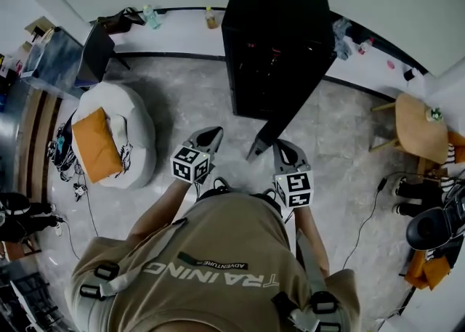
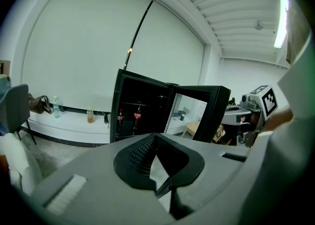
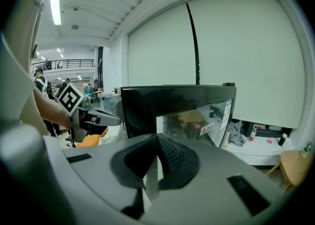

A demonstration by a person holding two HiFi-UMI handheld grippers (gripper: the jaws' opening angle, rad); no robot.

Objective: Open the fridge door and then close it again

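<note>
On the shirt [image 1: 218,265] of the person, upside down in the head view: "TRAINING" in big white letters, "ADVENTURE" on a small black tag. Inside the black box-shaped fridge [image 1: 276,40], 2 dark bottles [image 2: 137,116] with red labels, print too small to read. On the glass of the fridge door [image 3: 192,120], a red-and-white sticker [image 3: 206,129], also not readable. Door open, swung out from the fridge toward the person, with its edge between both tongs. Left gripper [image 1: 211,134] in front of the fridge, left of the door; jaws drawn together to a thin slit, holding nothing. Right gripper [image 1: 285,150] near the door edge, on its right; jaws the same, nothing between them. Left of the fridge, a soft white beanbag [image 1: 134,127] with an orange cushion [image 1: 94,145] on it. Behind the fridge, a white ledge [image 1: 182,33] with 2 small bottles [image 1: 211,17]. Right of the fridge, a round wooden table [image 1: 418,127]. Under the fridge, a grey mottled floor [image 1: 189,98].
</note>
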